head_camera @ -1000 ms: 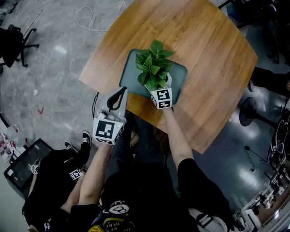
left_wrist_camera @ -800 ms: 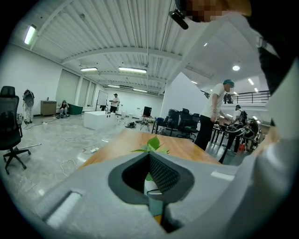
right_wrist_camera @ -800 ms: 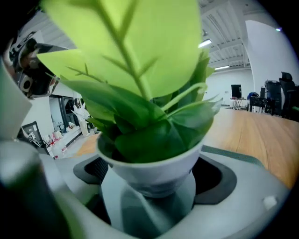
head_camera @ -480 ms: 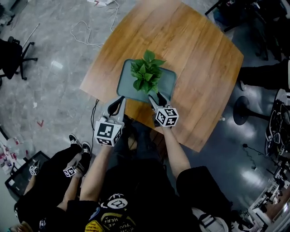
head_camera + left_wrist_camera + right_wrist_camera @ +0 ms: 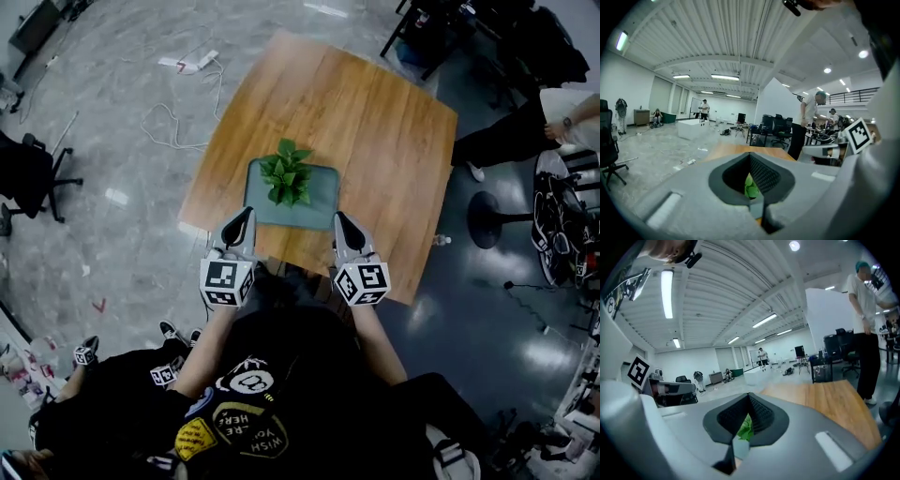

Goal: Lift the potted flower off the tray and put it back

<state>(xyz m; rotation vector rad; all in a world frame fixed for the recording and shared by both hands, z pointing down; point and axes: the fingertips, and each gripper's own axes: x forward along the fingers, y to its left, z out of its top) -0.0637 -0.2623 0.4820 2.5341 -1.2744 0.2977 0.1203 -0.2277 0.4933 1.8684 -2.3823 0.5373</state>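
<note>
The potted flower [image 5: 286,178], a small green plant in a white pot, stands on the grey-green tray [image 5: 319,214] near the front edge of the wooden table [image 5: 375,122]. Both grippers hover above the table's near edge, well short of the plant. My left gripper [image 5: 244,217] is shut and empty. My right gripper [image 5: 343,223] is at the tray's right corner; its jaws have just been closing, with nothing between them. Green leaves [image 5: 750,186] show through the hollow of the left gripper's [image 5: 757,206] jaws. Leaves and white pot [image 5: 741,447] show likewise past the right gripper [image 5: 733,453].
A black office chair [image 5: 28,178] stands on the floor at the left. A white cable and power strip [image 5: 192,64] lie beyond the table. A person [image 5: 525,131] stands at the table's right, by a round stool base [image 5: 492,220]. Someone's shoes [image 5: 84,352] are at lower left.
The right gripper has let go of the pot, drawn back to the tray's right corner and risen with its jaws closing. The left gripper has risen too. The plant stays on the tray.
</note>
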